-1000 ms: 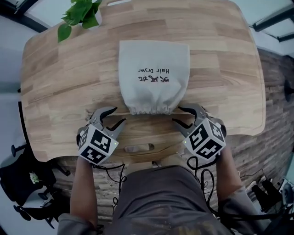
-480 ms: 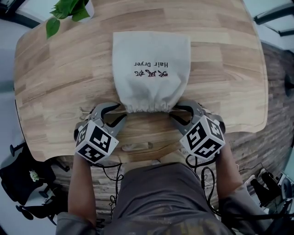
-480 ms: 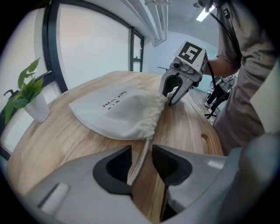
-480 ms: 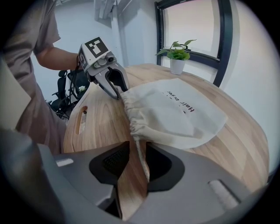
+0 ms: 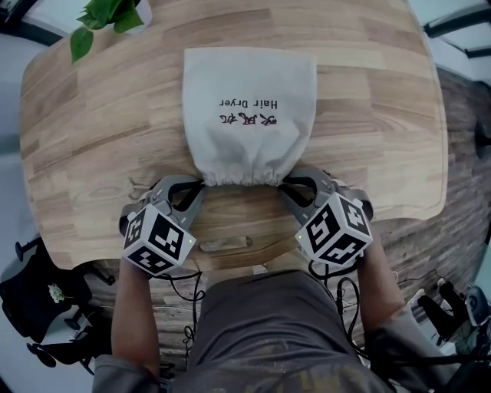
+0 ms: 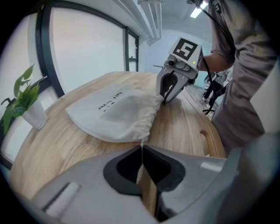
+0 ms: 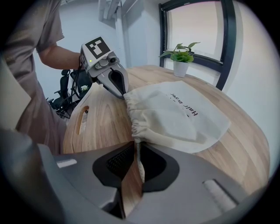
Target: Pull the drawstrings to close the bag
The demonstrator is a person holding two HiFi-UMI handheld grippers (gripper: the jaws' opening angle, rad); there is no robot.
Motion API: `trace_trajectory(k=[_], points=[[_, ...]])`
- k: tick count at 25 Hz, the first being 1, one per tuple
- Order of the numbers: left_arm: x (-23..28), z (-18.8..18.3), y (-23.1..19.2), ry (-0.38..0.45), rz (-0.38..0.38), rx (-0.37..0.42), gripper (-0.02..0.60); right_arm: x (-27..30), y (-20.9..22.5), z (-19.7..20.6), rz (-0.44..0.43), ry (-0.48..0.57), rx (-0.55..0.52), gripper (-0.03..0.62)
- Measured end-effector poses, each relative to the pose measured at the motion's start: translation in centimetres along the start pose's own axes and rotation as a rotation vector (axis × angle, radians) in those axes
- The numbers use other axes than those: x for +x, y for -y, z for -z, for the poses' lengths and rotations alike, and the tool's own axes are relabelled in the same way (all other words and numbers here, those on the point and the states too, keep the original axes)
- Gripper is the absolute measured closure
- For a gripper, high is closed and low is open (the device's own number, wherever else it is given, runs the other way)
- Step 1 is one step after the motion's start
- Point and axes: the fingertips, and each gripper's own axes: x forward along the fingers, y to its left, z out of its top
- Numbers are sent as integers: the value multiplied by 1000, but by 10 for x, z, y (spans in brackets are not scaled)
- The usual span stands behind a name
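A cream cloth bag (image 5: 249,107) printed "Hair Dryer" lies flat on the wooden table (image 5: 92,146), its gathered mouth (image 5: 238,176) toward me. My left gripper (image 5: 201,185) sits at the mouth's left corner and my right gripper (image 5: 283,184) at its right corner. In the left gripper view the jaws (image 6: 142,147) are shut on a thin drawstring (image 6: 141,159) that leads to the bag (image 6: 113,116). The right gripper's jaws (image 7: 134,143) are likewise shut on the drawstring (image 7: 139,164) coming off the bag (image 7: 175,116). Each gripper shows in the other's view, the right gripper (image 6: 168,94) and the left gripper (image 7: 118,87).
A potted green plant (image 5: 100,19) stands at the table's far left corner, also in view as the plant (image 7: 180,59). A handle slot (image 5: 222,246) is cut in the table near its front edge, close to my body. Dark gear lies on the floor at left (image 5: 38,299).
Both grippers moved forward from the table's front edge to the two corners of the bag's mouth. Their jaws, open a second ago, have shut on the drawstrings.
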Motion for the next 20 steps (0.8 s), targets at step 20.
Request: trace_trajectory(k=[20], points=[[-3,5,-10,-13,-13,-117,577,-9,8,14,25,0,84,559]])
